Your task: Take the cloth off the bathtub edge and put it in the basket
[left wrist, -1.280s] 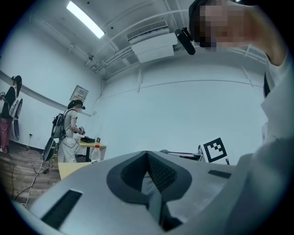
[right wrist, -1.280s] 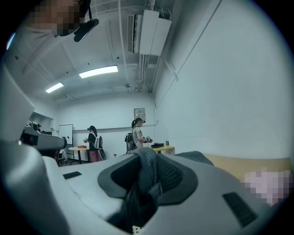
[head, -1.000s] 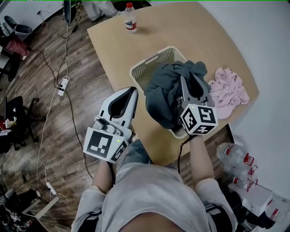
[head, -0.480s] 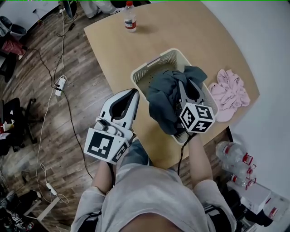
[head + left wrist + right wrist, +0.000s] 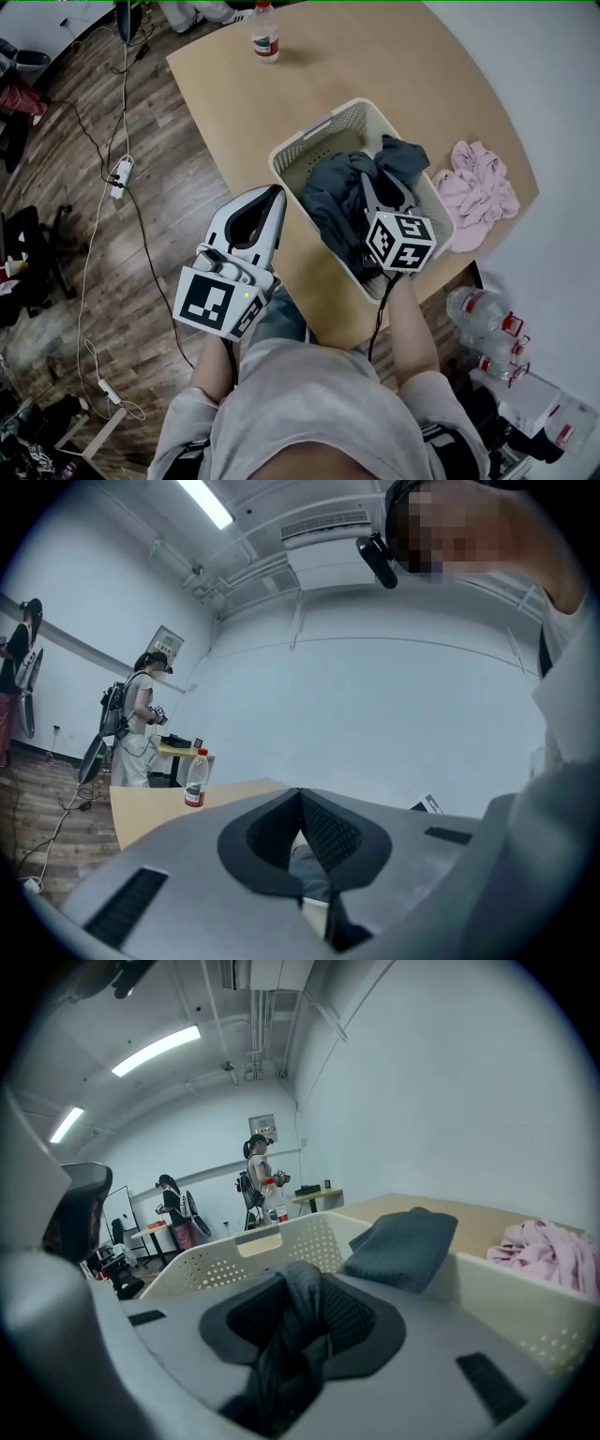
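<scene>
In the head view the right gripper (image 5: 380, 187) lies over the dark cloth (image 5: 333, 192), so its jaw tips are lost in the folds, and its marker cube covers the near wall of the basket (image 5: 305, 150); the basket floor under the cloth is out of sight. The print on the water bottle (image 5: 265, 37) is too small to read. In the right gripper view the pinched cloth runs down behind the gripper body, its lower end unseen, and the pink cloth (image 5: 548, 1246) is cut by the lens rim. In the left gripper view, the grey-blue scrap behind the meeting jaws of the left gripper (image 5: 300, 794) shows too little to name
</scene>
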Motion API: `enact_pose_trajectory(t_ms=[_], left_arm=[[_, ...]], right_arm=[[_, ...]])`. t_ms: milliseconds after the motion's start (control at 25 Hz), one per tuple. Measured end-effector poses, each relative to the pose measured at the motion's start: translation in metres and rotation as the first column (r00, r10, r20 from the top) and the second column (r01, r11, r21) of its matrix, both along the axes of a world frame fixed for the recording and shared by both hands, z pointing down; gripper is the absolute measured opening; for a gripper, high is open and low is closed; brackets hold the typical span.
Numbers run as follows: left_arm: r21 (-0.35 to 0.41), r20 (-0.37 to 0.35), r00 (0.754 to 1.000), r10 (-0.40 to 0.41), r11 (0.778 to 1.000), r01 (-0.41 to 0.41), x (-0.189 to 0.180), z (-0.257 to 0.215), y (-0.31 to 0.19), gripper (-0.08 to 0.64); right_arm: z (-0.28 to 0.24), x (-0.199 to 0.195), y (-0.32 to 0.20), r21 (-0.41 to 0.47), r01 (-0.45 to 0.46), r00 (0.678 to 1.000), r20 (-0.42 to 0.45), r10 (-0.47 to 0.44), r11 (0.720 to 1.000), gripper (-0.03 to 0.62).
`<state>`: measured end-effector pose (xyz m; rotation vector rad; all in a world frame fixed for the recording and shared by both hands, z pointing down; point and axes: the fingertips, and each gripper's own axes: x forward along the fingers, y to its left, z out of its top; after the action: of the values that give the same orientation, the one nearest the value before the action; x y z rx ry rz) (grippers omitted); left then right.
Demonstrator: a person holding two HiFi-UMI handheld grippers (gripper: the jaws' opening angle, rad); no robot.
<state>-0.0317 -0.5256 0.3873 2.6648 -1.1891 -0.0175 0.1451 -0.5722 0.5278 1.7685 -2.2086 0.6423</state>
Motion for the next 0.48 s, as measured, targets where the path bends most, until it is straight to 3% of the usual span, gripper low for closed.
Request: enact_pose_trajectory(t_ms=[480], left_arm=[[0.004,0.001,1.000,-0.008,1.000,0.008,-0.0019,-0.0029,0.0088,0.014]], right_arm=[[-0.0002,-0.0059,0.0061,-0.014,0.022,1.000,-0.004,-0.022,1.000,0.135]])
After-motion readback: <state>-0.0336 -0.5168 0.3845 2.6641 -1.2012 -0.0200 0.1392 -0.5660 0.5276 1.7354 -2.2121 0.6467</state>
